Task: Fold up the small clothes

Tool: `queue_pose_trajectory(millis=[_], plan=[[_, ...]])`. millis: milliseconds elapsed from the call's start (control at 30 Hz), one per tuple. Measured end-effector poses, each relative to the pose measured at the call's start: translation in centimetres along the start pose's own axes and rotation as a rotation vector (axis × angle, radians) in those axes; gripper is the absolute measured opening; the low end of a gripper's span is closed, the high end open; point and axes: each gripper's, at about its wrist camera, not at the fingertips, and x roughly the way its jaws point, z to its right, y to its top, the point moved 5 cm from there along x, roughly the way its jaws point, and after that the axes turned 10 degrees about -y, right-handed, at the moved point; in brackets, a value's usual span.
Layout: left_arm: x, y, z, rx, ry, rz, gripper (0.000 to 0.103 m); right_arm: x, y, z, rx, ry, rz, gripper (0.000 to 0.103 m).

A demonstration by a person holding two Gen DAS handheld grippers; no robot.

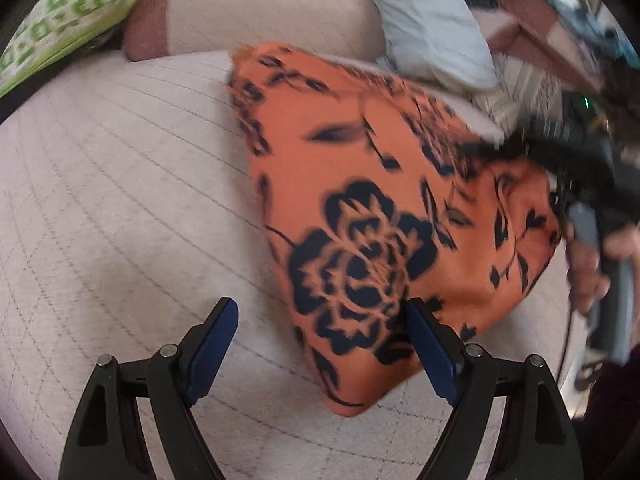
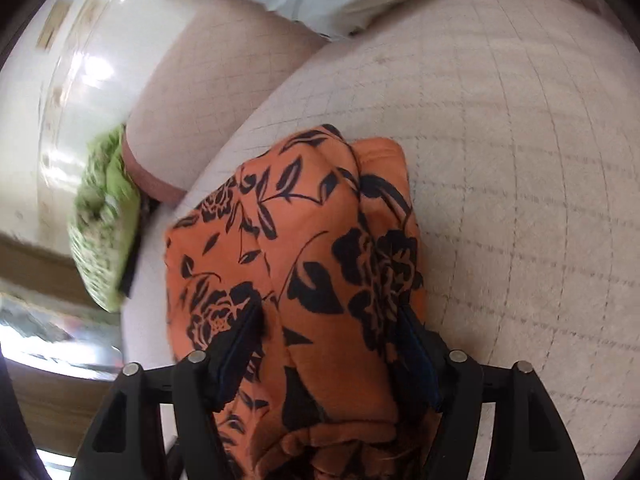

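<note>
An orange garment (image 1: 384,216) printed with dark flowers lies on a pale quilted sofa seat (image 1: 120,208), spread from the centre of the left wrist view out toward 3 o'clock, with one folded corner hanging down toward 6 o'clock.

The left tool (image 1: 322,312) has its jaws spread wide and grips nothing. Its blue pad at 5 o'clock sits at the garment's edge, while the other pad hangs over bare cushion. At 3 o'clock in the same view, blurred, the right tool (image 1: 576,160) and the person's hand (image 1: 592,264) meet the far end of the cloth.

In the right wrist view, the garment (image 2: 304,264) runs from the centre down to 6 o'clock, bunched between the right tool's (image 2: 332,320) blue pads. Its jaws stand partly apart with the cloth gathered between them, pressing against both pads.

A green patterned cloth (image 2: 106,232) sits at 9 o'clock by the sofa arm, and a light blue pillow (image 1: 432,24) rests at 1 o'clock in the left wrist view.
</note>
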Motion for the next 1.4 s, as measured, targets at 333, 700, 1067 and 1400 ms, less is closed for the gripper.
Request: queue_pose_trajectory(millis=[333, 700, 1067, 1400], plan=[[-2.4, 0.3, -0.6, -0.001, 0.015, 0.136, 0.085, -5.5, -0.6, -6.3, -0.324, -0.022, 0.389, 0.03], [1.2, 0.5, -0.5, -0.017, 0.054, 0.042, 0.086, -6.3, 1.2, 0.6, 0.016, 0.002, 0.319, 0.058], [1.3, 0.2, -0.5, -0.044, 0.041, 0.0, 0.089, 6.7, 3.7, -11.1, -0.375, -0.207, -0.024, 0.03], [1.1, -0.1, -0.9, -0.065, 0.035, -0.006, 0.089, 4.7, 5.8, -16.2, -0.384, 0.032, -0.004, 0.034]])
